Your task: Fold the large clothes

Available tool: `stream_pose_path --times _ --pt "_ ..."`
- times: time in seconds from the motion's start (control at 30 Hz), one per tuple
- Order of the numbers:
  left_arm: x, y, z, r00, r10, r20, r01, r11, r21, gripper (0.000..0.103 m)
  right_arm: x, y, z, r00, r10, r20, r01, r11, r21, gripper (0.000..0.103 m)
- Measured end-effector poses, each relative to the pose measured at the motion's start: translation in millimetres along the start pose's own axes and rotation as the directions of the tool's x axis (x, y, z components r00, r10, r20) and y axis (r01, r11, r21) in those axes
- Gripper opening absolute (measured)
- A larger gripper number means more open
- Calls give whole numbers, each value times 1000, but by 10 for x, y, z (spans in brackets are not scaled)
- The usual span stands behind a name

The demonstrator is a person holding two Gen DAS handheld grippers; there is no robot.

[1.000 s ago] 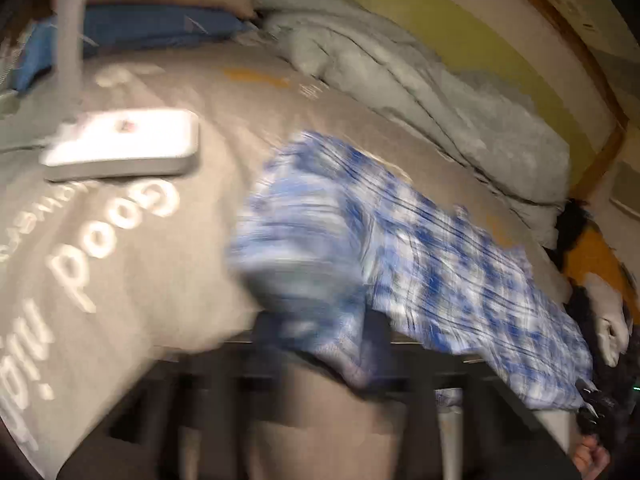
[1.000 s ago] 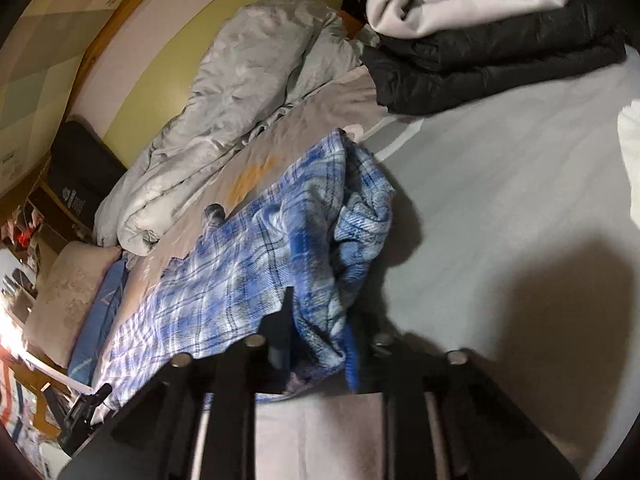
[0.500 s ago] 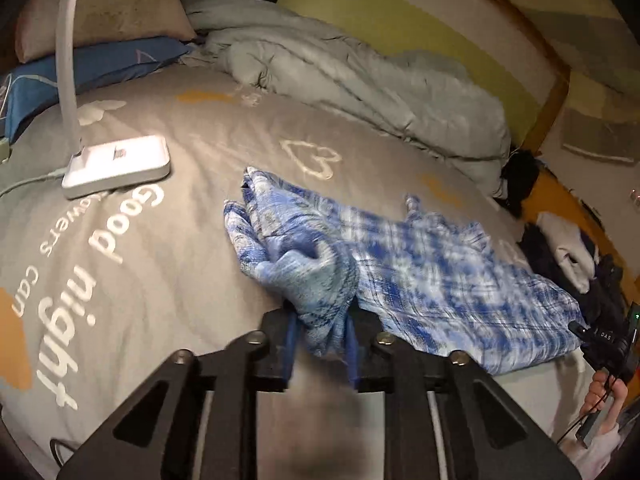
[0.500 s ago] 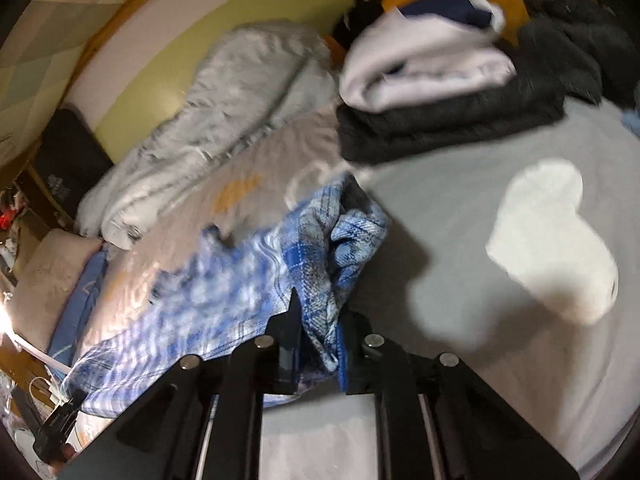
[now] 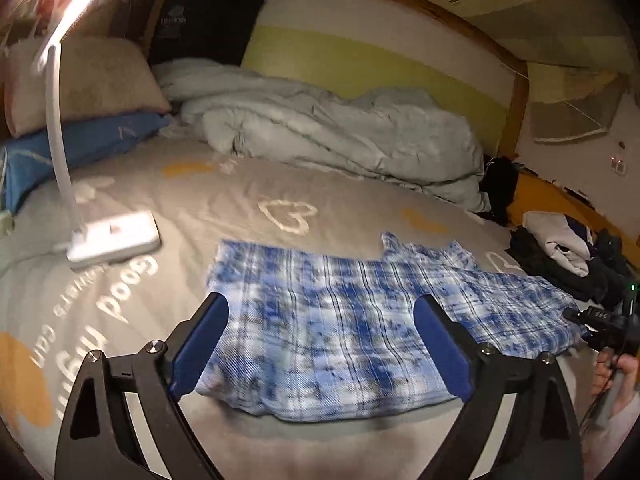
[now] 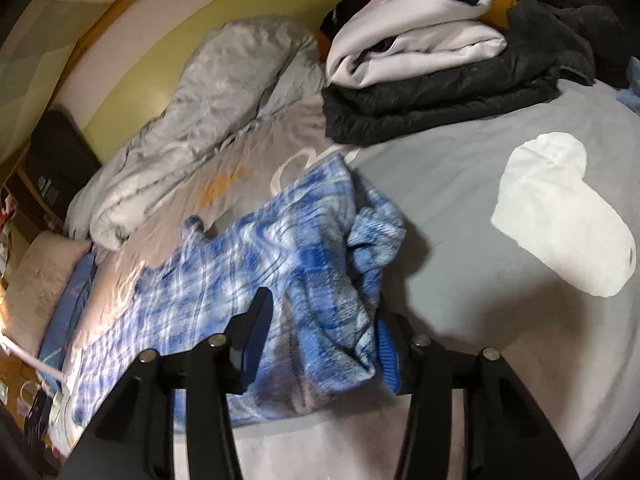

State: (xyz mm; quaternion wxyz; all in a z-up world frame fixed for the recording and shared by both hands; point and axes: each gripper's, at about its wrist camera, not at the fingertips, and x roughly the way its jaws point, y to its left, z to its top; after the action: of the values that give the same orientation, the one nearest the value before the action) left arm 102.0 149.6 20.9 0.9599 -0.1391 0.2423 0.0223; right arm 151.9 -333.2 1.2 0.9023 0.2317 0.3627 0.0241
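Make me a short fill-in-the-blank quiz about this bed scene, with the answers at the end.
1. The plaid shirt lying on the bed is white and ____.
2. The left gripper has its jaws wide ____ over the shirt.
3. The base of the white lamp rests on the ____.
4. On top of the folded black garment lies a ____ one.

Answers: blue; open; bed; white

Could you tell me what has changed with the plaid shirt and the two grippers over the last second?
The left gripper has just opened and let go of the plaid shirt, which now lies flat. The right gripper has just been opening too, with bunched shirt cloth between its fingers. The lamp and duvet stayed put.
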Motion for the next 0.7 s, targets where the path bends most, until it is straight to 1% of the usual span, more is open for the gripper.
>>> stream_pose_path --times 0.03,0.07,0.13,0.17,0.2,0.27,0.3,0.33,0.37,0.43,0.5,0.57,0.63,0.67,0.7 --pt "13 0 -12 1000 3 -5 -3 1000 -5 93 -23 10 -11 999 -18 43 18 1000 -12 19" --pt "25 5 -20 1000 20 -5 -21 1000 -10 93 -35 52 -15 998 -19 68 23 998 -59 19" --pt "7 20 -37 998 59 9 -59 998 -15 93 -56 184 -37 993 -58 106 75 983 -165 15" --pt "-4 36 -37 998 54 11 -54 998 -15 93 -74 298 -75 985 -89 145 121 966 -227 14" --pt "-14 50 -26 999 46 11 -46 999 -16 93 -91 382 -106 978 -110 175 154 953 -263 14" --pt "-50 50 -20 998 48 29 -48 999 -9 93 -152 518 -130 970 -121 210 182 935 -305 14" --pt "-69 42 -16 998 50 39 -50 999 0 93 -188 572 -127 971 -106 216 172 933 -315 14" --pt "-72 26 -14 998 50 40 -50 999 8 93 -245 654 -114 973 -70 218 141 934 -328 14" --pt "-64 22 -13 999 40 32 -40 999 8 93 -278 704 -101 975 -45 215 118 933 -339 14" --pt "-28 45 -18 1000 11 10 -11 1000 -17 93 -365 905 -87 977 30 210 52 926 -374 14" --pt "-15 67 -26 1000 22 10 -22 999 -29 93 -419 1137 -116 975 77 210 16 913 -409 14" --pt "-14 68 -22 999 38 13 -38 999 -18 93 -405 1326 -185 975 95 200 -1 904 -427 14" --pt "-21 78 -24 999 30 13 -30 999 -26 93 -323 1519 -297 975 148 163 -65 901 -429 14" --pt "-21 80 -27 1000 19 10 -19 999 -32 93 -289 1576 -342 976 163 147 -84 897 -434 14" --pt "-18 76 -28 1000 11 6 -11 999 -35 93 -216 1685 -438 977 177 116 -107 886 -452 14"
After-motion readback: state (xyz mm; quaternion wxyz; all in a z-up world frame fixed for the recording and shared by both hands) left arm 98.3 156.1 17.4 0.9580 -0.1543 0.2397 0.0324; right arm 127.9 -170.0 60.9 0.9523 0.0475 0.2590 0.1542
